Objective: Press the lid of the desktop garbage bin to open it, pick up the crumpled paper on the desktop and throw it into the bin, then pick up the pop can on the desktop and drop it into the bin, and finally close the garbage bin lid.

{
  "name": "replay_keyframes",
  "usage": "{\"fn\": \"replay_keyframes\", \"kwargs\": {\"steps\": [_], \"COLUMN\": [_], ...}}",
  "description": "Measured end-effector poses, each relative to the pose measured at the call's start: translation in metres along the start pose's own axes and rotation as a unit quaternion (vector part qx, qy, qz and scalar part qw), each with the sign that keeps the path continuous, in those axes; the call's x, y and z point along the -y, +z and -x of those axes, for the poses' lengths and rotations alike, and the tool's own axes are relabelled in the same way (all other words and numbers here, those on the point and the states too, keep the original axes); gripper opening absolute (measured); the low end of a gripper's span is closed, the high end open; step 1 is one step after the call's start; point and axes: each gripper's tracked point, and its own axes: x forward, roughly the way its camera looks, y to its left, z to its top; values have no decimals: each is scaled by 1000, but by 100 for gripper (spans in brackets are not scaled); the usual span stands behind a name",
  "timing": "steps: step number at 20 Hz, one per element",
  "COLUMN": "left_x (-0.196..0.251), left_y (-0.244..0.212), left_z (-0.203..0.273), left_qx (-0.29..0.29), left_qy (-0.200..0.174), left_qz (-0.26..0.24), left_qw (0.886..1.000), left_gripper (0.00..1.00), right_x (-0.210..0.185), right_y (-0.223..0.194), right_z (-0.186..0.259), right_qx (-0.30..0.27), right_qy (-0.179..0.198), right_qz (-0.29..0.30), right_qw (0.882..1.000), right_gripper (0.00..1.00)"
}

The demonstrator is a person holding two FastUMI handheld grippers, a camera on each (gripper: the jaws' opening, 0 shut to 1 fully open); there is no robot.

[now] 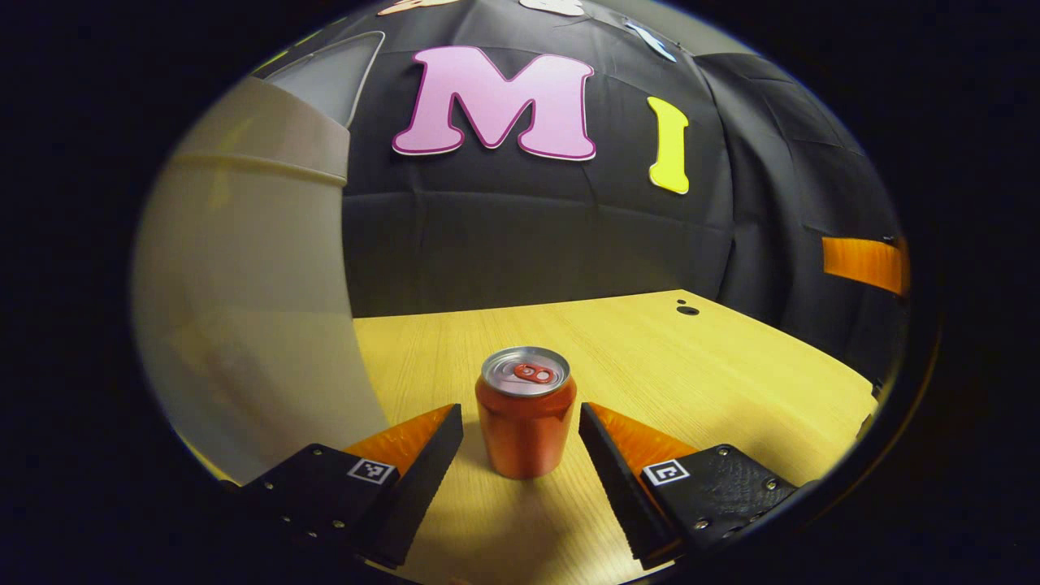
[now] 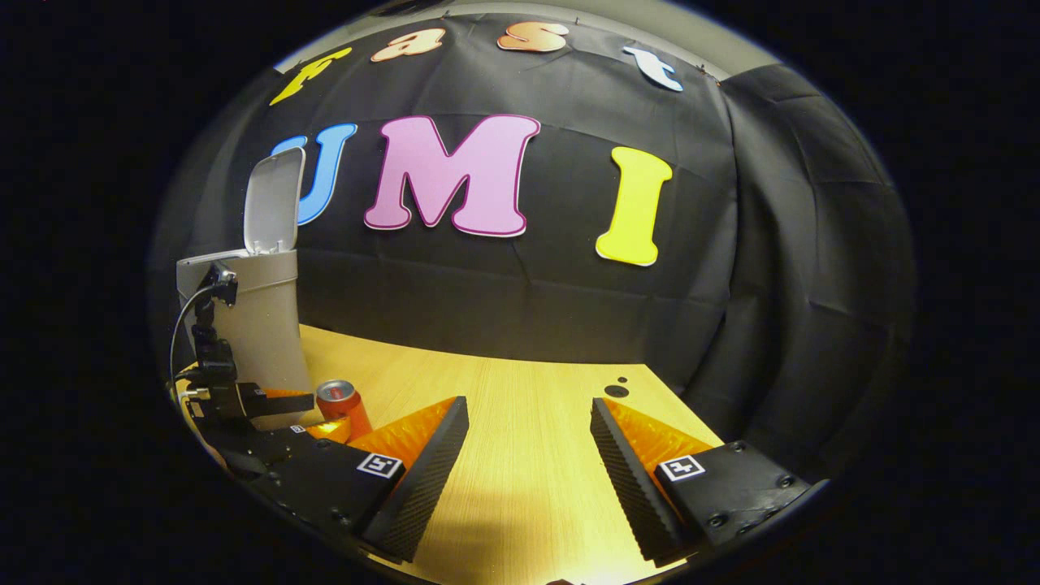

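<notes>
The tall grey plastic garbage bin (image 1: 244,325) is standing at the left of the left gripper view, cut off by the picture edge, so its base is not showing there. In the right gripper view the same bin (image 2: 264,325) is appearing farther off with its grey hinged lid (image 2: 275,203) standing raised; its interior is not visible. The light wood-grain bench (image 1: 650,366) is carrying everything, and black cloth is lining the booth behind it. Two small dark holes (image 1: 686,309) are sitting near the bench's far edge. The short red metal pop can (image 1: 526,422) is standing upright on the bench just beside the bin. The left tongs (image 1: 520,443) are spread, straddling the can without touching it. The right tongs (image 2: 528,439) are spread over bare bench, holding nothing.
</notes>
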Motion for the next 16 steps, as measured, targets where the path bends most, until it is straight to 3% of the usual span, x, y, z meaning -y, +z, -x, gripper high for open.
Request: {"fn": "replay_keyframes", "kwargs": {"steps": [6, 16], "left_x": [5, 3], "left_y": [5, -7], "left_z": [-26, -37], "left_qx": [14, 6], "left_qy": [-6, -5], "left_qz": [-26, -9], "left_qw": [1000, 1000], "left_gripper": [95, 95], "right_x": [-1, -1], "right_y": [-32, -37], "right_z": [-3, -6], "right_qx": [-31, -41], "right_qy": [1, 3], "right_qz": [-7, -10], "right_qw": [999, 999], "right_gripper": [98, 98]}}
